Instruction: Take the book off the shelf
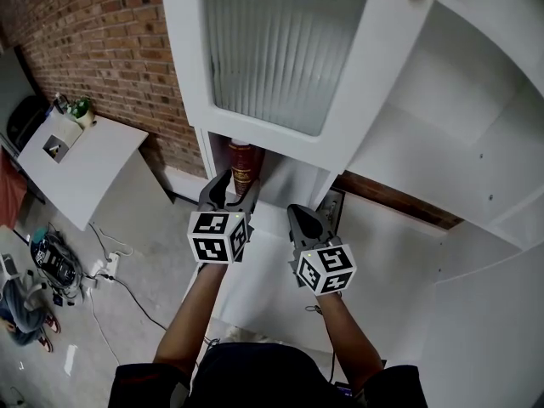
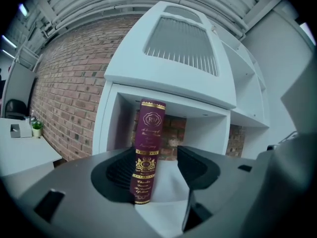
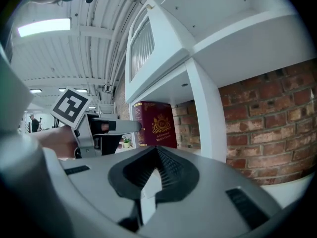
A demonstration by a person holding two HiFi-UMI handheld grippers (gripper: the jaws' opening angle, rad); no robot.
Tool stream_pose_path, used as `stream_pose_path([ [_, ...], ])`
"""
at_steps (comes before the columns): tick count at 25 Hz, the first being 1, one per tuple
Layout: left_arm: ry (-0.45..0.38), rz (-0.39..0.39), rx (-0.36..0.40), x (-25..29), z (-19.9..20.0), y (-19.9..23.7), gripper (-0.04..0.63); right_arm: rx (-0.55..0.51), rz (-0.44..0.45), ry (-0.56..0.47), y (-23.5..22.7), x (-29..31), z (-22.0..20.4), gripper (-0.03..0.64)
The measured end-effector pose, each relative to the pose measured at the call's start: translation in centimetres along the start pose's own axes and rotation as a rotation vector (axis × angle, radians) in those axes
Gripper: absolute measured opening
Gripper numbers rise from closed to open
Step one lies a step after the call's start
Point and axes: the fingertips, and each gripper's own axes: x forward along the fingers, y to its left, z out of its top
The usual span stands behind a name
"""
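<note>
A maroon book (image 1: 242, 164) with gold print stands upright in the low open compartment of the white cabinet (image 1: 374, 134). In the left gripper view the book's spine (image 2: 147, 152) stands between the jaws of my left gripper (image 2: 156, 153); it is close to the left pad, and a clear gap separates it from the right pad. My left gripper (image 1: 238, 185) is open around the book. My right gripper (image 1: 299, 215) hangs just right of it, shut with nothing held. The right gripper view shows the book's cover (image 3: 158, 124) and the left gripper (image 3: 106, 128) beside it.
The cabinet door (image 1: 280, 49) with ribbed glass hangs above the compartment. A brick wall (image 1: 93, 49) runs behind and to the left. A white table (image 1: 85, 168) stands at the left, with cables (image 1: 102, 270) and a bag on the floor below.
</note>
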Motion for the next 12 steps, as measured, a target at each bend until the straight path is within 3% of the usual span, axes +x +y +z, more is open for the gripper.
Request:
stream_pose_path([
  [12,0.01,0.104,0.029,2.8,0.1,1.4,0.296,0.005,0.042,0.02,-1.5,-0.1,-0.7,0.018],
])
